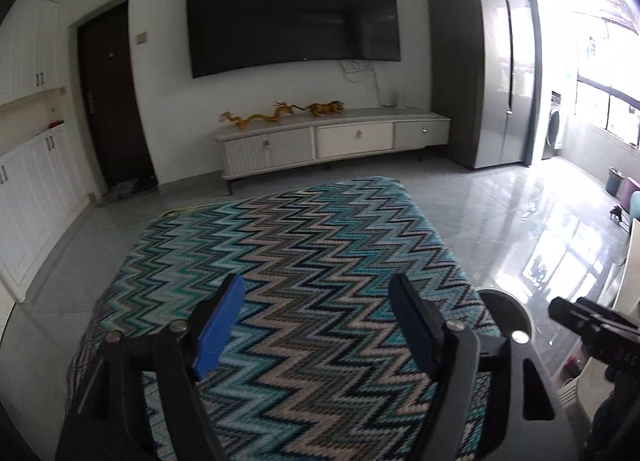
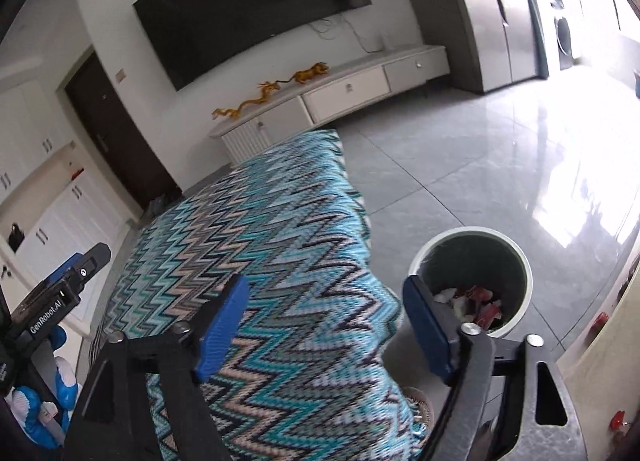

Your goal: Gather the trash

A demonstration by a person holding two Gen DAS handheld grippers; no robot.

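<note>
**Jaws apart and empty on both grippers; trash seen only in the bin**

Nothing is held by the left gripper [image 1: 316,325] or the right gripper [image 2: 326,325]. Red-and-white scraps [image 2: 476,303] are seen inside the waste bin [image 2: 520,261], on the floor beside the zigzag-cloth table [image 1: 288,245]. No loose trash is seen on the cloth. Judgement: a scan is advised before any reach. Both grippers are held above the table's near end, the right tilted toward the bin.
</note>
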